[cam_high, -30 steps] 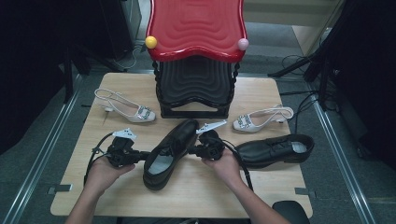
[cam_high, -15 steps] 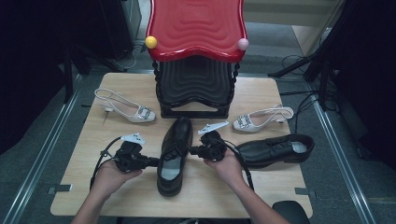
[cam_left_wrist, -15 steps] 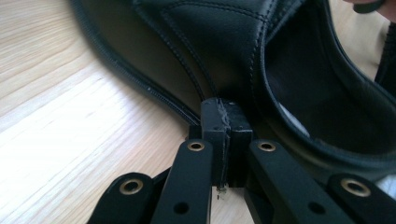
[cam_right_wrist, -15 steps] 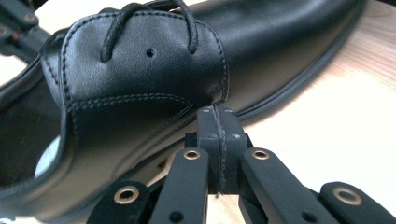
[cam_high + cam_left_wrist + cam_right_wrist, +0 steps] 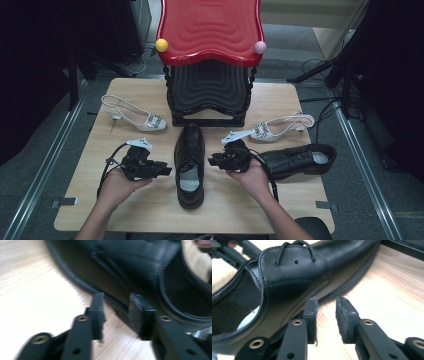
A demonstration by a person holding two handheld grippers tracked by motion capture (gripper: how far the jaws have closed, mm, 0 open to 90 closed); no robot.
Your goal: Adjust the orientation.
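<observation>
The left tool [image 5: 165, 170] sits just left of the black lace-up shoe [image 5: 189, 165], its jaws parted with nothing between them; they have just been opening. A second ago that shoe lay tilted across the bench [image 5: 100, 210] in the grip of both tools; now it stands flat on its sole at the middle, toe toward the red-topped rack [image 5: 210, 30]. The right tool [image 5: 212, 160], just right of it, has also just opened and is empty. I judge this placement done; the 2nd black shoe [image 5: 300, 159] lies next.
</observation>
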